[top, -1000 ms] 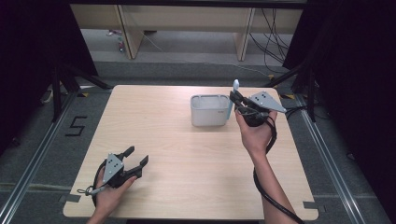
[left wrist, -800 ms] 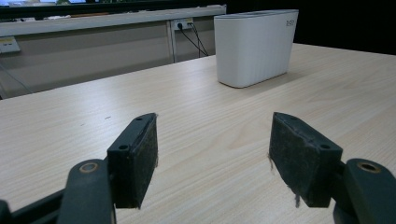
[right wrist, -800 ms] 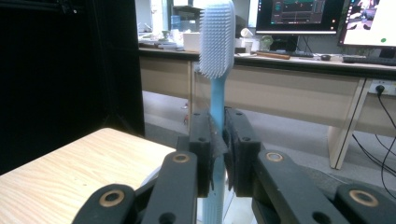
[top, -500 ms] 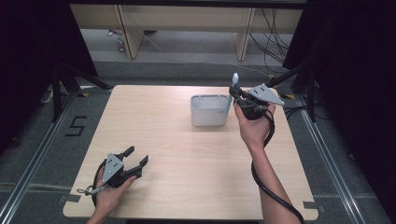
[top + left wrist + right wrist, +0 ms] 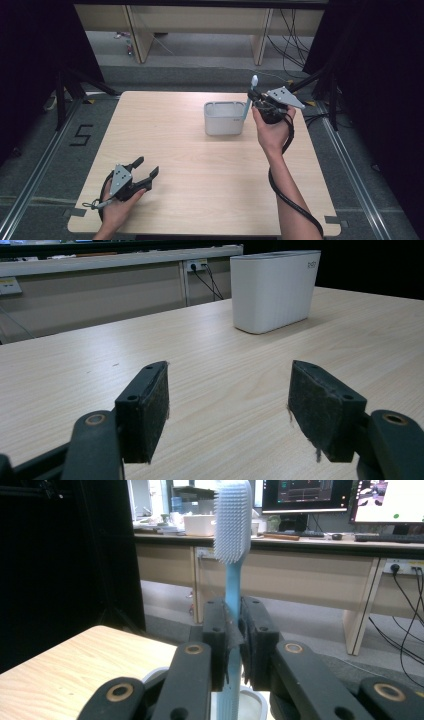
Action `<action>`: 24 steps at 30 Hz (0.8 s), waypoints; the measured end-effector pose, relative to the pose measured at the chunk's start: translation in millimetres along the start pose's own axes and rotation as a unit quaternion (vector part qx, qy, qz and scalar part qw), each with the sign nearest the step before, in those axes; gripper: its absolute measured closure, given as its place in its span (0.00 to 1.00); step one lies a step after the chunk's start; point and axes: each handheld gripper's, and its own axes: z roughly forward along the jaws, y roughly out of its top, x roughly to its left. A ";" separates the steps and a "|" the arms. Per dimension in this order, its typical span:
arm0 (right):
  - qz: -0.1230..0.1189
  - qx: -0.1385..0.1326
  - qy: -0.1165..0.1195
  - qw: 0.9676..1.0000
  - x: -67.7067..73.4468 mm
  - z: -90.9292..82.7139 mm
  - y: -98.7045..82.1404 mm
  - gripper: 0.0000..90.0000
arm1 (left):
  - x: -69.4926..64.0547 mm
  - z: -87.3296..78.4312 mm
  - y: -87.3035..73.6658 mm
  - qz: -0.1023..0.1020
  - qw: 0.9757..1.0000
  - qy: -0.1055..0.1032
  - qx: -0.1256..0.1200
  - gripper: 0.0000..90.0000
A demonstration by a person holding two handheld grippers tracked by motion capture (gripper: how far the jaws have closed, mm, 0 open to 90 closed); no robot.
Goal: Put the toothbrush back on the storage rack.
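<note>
Toothbrush (image 5: 232,545), light blue, is pinched at mid-handle by the right gripper (image 5: 233,645) and held upright over the right end of the white holder (image 5: 223,118), bristle head up, long axis near vertical. It is judged light, stiff and somewhat slippery; the handle is the sensible grip. The left gripper (image 5: 227,405) is spread, holding nothing, low over the table (image 5: 200,165).

The right tongs (image 5: 256,101) have carried the blue toothbrush (image 5: 248,100) slightly toward the white holder (image 5: 223,120).
</note>
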 end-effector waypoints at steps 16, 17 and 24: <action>-0.003 0.002 -0.005 1.000 -2.8 19.6 8.4 0.92 | 0.6 0.6 0.3 -0.001 1.000 -0.002 0.003 0.36; -0.005 0.002 -0.008 1.000 -2.9 19.6 9.0 0.92 | 0.6 0.7 0.3 -0.002 1.000 -0.002 0.003 0.36; -0.007 -0.001 -0.012 1.000 -5.8 26.0 10.9 0.92 | 0.8 0.9 0.3 -0.003 1.000 -0.003 0.003 0.36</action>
